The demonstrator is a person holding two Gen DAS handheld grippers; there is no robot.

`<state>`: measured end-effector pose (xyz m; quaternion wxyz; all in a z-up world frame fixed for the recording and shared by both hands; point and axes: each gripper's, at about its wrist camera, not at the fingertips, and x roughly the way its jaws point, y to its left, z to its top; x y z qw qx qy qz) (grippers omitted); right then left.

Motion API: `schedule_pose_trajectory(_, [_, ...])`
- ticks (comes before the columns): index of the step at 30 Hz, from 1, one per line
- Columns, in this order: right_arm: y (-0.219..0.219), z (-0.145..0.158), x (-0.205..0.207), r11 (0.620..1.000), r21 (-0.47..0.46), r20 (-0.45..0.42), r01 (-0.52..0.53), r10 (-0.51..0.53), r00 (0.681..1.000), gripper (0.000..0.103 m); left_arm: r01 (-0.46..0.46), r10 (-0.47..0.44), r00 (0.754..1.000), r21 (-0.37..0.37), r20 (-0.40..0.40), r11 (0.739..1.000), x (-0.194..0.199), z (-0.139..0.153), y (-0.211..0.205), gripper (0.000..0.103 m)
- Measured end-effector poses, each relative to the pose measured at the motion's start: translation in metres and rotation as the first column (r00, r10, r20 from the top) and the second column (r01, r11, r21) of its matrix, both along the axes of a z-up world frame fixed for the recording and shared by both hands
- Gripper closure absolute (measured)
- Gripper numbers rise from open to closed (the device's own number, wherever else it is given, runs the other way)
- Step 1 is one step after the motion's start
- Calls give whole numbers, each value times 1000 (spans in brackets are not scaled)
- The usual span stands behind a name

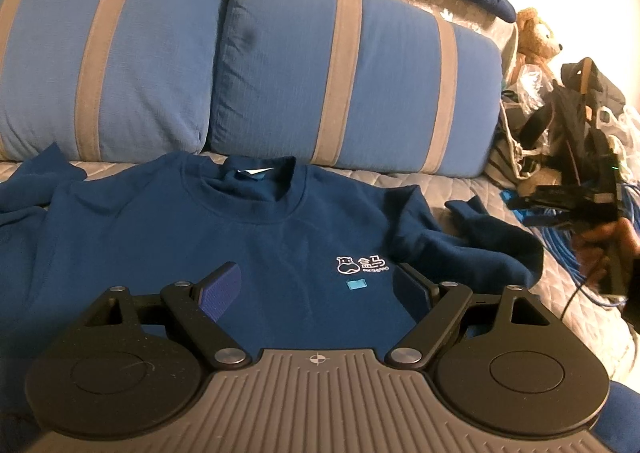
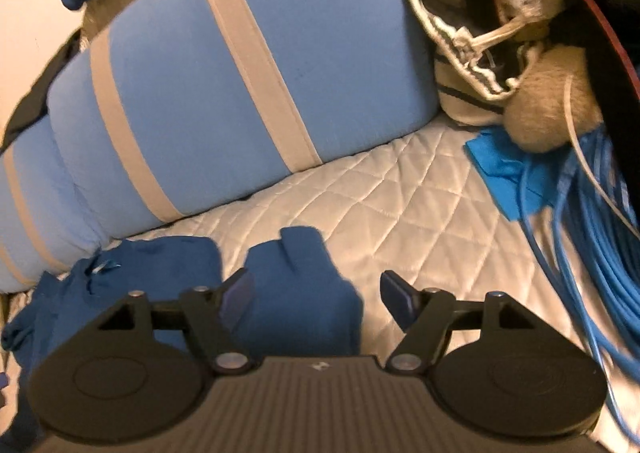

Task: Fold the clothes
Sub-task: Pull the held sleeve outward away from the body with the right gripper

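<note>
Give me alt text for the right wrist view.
The open right gripper hangs over a blue sleeve lying on a white quilt, gripping nothing. A striped blue pillow lies behind, with blue cables piled to the right.

Soft matt knit sweatshirt (image 1: 200, 237), quilted satiny mattress cover (image 2: 400, 189), ribbed matt plastic gripper (image 1: 316, 285), woven cotton pillows (image 1: 352, 65).

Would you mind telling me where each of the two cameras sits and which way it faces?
Left wrist view: on the left gripper, jaws open, looking across the navy sweatshirt toward the striped cushions; a hand holding the right gripper shows at right.
Right wrist view: on the right gripper, jaws open over the sweatshirt's sleeve, facing the quilted cover and blue cables.
Shared: sweatshirt, cushions, cover, cables.
</note>
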<state>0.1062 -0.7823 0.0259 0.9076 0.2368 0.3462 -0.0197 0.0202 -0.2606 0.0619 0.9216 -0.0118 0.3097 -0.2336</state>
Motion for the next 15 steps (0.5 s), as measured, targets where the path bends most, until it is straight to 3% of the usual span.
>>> schedule_pose_trajectory(7, [-21,-44,36,985,149,-42,-93,100,994,29,6,-6,1000,19,-11,1000,3,-3,-3,19])
schedule_pose_trajectory(8, [-23,-49,38,978,175,-44,-114,124,991,43,8,-8,1000,21,-12,1000,3,-4,-4,19])
schedule_pose_trajectory(9, [-23,-53,40,976,180,-43,-119,129,991,49,10,-10,1000,24,-12,1000,4,-4,-5,19])
schedule_pose_trajectory(11, [-23,-53,38,979,173,-28,-103,109,994,77,13,-13,1000,30,-14,999,4,-5,-6,19])
schedule_pose_trajectory(15, [-27,-33,27,991,130,55,-16,9,998,81,18,-18,1000,39,-13,999,4,-6,-8,19])
